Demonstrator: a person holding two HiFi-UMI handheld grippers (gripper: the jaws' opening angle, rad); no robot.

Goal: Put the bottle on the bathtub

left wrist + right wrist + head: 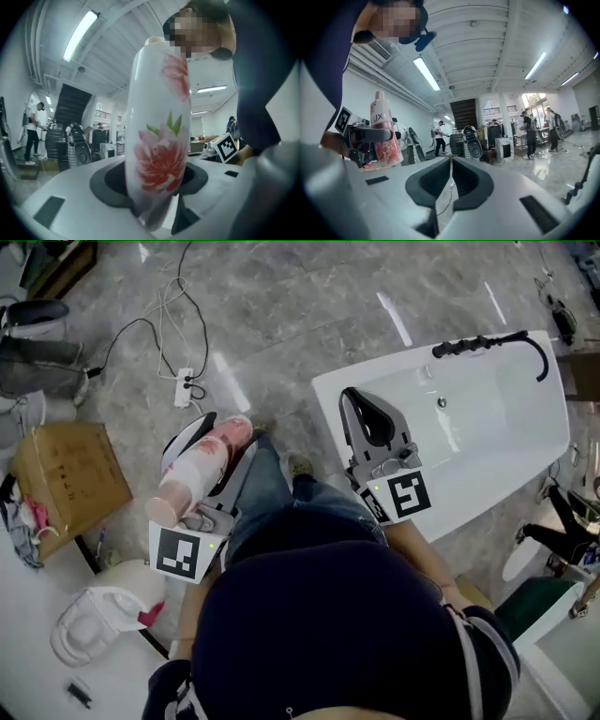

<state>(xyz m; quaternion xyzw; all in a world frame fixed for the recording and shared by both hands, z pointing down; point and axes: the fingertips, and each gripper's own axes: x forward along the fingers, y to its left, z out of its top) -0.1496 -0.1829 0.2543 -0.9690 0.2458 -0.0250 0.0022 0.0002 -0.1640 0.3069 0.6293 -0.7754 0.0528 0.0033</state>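
Gripping the bottle (204, 468) across its body, the left gripper (225, 433) has its 2 jaws pressed on either side of it – the left gripper view shows the white wall of the bottle, printed with pink and red flowers and green leaves, filling the gap between them. The bottle is held in the air over the grey marble floor (281, 306), on the person's left, well apart from the bathtub (502, 423). The person's jeans-clad leg (272, 486) lies between the two.

The bathtub is white and sits on the floor to the person's right, with a black faucet (487, 341) along its far rim. In the head view the right gripper (350, 396) shows over the tub's near end; its 2 jaws are closed together with nothing between them – the right gripper view shows only a thin seam where they meet.

Further left on the floor are a white power strip (185, 387) with cables running from it and a brown cardboard box (66, 470). In both gripper views, other people stand in the hall behind, under long ceiling lights.
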